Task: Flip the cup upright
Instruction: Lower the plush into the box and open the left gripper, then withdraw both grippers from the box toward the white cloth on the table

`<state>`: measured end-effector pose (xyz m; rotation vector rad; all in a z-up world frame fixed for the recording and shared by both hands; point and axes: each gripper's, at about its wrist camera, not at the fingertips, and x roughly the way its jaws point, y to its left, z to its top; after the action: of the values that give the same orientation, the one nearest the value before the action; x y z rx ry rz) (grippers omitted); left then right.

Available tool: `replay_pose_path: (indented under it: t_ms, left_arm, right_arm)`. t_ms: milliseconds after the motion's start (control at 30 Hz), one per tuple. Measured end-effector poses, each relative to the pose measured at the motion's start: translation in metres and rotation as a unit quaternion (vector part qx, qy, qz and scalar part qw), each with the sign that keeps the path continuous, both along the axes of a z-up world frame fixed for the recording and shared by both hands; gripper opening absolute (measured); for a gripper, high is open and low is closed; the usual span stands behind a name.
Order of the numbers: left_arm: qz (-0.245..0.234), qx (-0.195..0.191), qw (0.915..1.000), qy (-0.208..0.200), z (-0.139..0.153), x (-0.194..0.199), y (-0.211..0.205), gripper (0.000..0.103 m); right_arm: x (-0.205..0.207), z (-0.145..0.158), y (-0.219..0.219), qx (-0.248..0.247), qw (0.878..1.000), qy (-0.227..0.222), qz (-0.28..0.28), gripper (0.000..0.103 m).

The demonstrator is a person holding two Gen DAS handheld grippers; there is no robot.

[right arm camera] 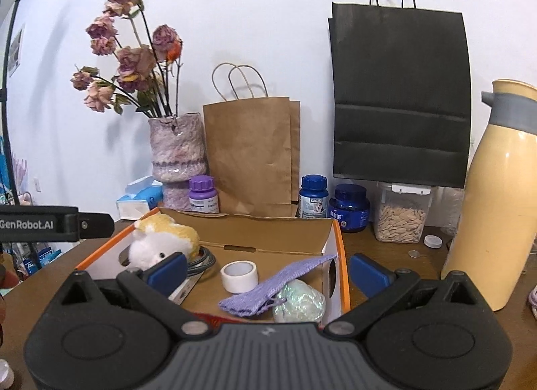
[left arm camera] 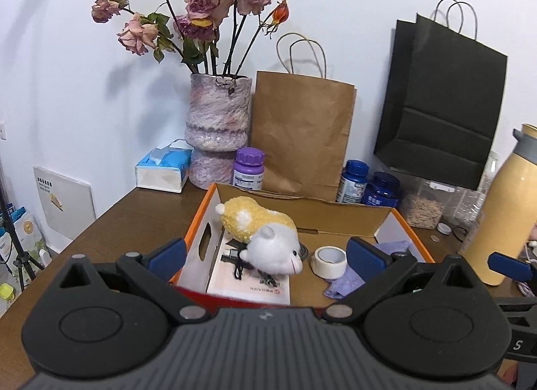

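No cup shows plainly in either view. A thin red edge point(left arm camera: 235, 299) peeks out just past the left gripper's body, and the same red edge point(right arm camera: 214, 317) appears in the right wrist view; I cannot tell what it is. My left gripper point(left arm camera: 266, 254) is open wide over the near side of an orange-rimmed cardboard box point(left arm camera: 198, 218), with nothing between its blue pads. My right gripper point(right arm camera: 268, 270) is also open and empty, above the same box point(right arm camera: 342, 249). The left gripper's body point(right arm camera: 57, 223) juts in at the right view's left edge.
The box holds a plush toy point(left arm camera: 265, 235), a white tape roll point(right arm camera: 240, 275), a purple cloth point(right arm camera: 268, 292), a shiny wrapped ball point(right arm camera: 298, 302) and a booklet point(left arm camera: 248, 282). A tall yellow flask point(right arm camera: 493, 205) stands at the right. Vase point(left arm camera: 218, 128), paper bags and bottles line the wall.
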<state>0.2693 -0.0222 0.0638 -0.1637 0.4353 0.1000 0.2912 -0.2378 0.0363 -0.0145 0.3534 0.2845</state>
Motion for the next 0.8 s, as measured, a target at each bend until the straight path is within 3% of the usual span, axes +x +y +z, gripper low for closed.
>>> replay_pose_path:
  t_ms: [800]
  left_arm:
    - [0.001,0.002,0.9999,0.016,-0.03,-0.107,0.041,0.103]
  right_arm:
    - [-0.106,-0.03,0.007,0.014,0.999,0.019,0.03,0.103]
